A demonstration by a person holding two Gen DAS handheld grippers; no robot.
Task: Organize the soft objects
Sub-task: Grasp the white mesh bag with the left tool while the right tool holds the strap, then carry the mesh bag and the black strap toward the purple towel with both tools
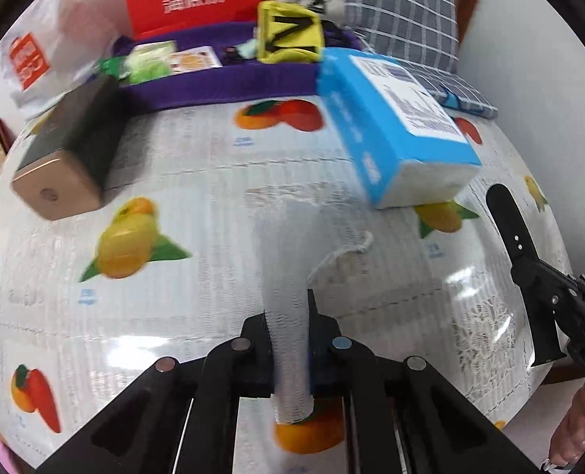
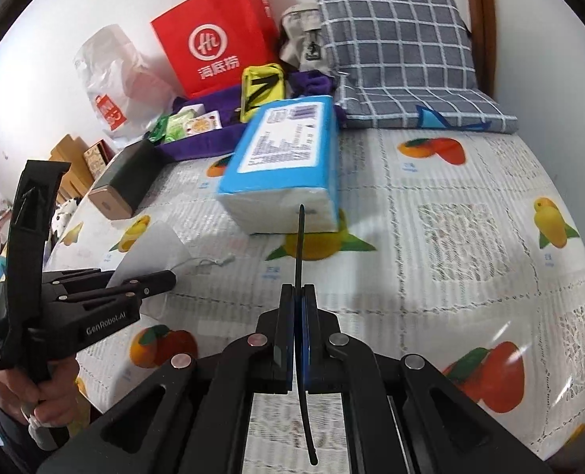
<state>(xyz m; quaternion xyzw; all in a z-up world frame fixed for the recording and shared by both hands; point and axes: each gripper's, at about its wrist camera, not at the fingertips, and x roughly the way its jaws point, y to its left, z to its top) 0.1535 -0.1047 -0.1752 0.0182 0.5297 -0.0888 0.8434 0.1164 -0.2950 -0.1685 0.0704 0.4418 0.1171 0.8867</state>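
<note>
**Two grippers, each pinching something soft**

Both tools hover over the fruit-print bedcover (image 2: pixel 450 213). The left gripper (image 1: pixel 290 339) is pressed together on a white face mask (image 1: pixel 288 276), whose ear loop (image 1: pixel 344 252) trails on the cover ahead. The right gripper (image 2: pixel 298 339) is clamped on a thin black strap (image 2: pixel 301 256) — seen edge-on, it sticks up past the fingertips. Just beyond lies a blue tissue pack (image 2: pixel 288 158), near a purple tray (image 2: pixel 213 134) with a yellow pouch (image 2: pixel 263 87). A plaid pillow (image 2: pixel 403 59) sits at the wall.
</note>
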